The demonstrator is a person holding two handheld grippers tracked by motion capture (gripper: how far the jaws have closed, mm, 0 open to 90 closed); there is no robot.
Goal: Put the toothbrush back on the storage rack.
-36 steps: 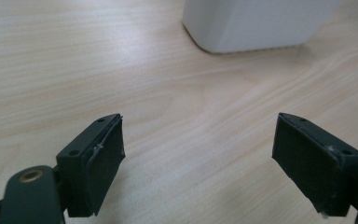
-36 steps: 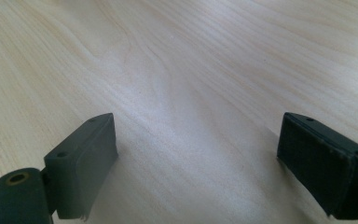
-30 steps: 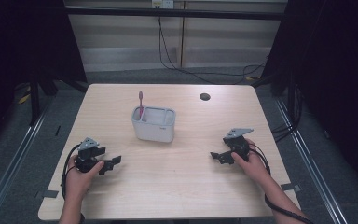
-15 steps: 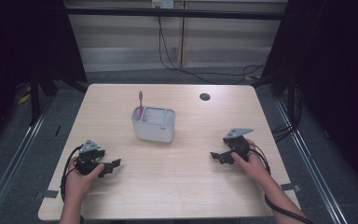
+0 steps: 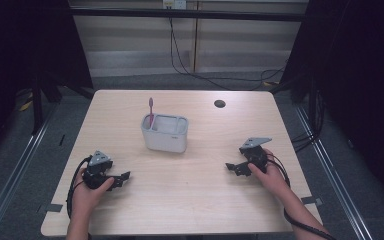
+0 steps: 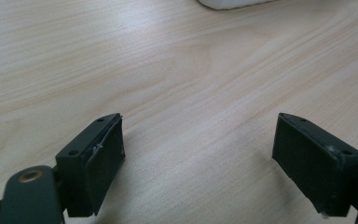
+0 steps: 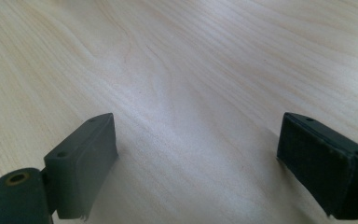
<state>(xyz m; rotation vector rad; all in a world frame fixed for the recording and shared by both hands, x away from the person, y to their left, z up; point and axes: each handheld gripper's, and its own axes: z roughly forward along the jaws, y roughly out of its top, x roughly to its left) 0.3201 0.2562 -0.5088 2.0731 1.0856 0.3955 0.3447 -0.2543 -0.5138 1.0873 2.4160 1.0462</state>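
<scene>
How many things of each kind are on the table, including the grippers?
Toothbrush, pink, standing in the holder: 1
Holder, white: 1
Grippers, black, left gripper and right gripper: 2
Round dark spot on the table: 1
Total: 5

A pale wood-grain rectangular table (image 5: 180, 200) with rounded corners stands on a grey floor (image 5: 360, 165), a small round dark hole (image 5: 220, 104) near its far edge. Beyond the table's far edge runs a light panelled wall (image 5: 230, 45) under a dark horizontal bar (image 5: 190, 14), with black cables (image 5: 180, 55) hanging down it to the floor. Black curtains (image 5: 25, 50) close in on both sides of the table, and grey metal rails (image 5: 15, 175) lie on the floor along its left and right edges.
</scene>
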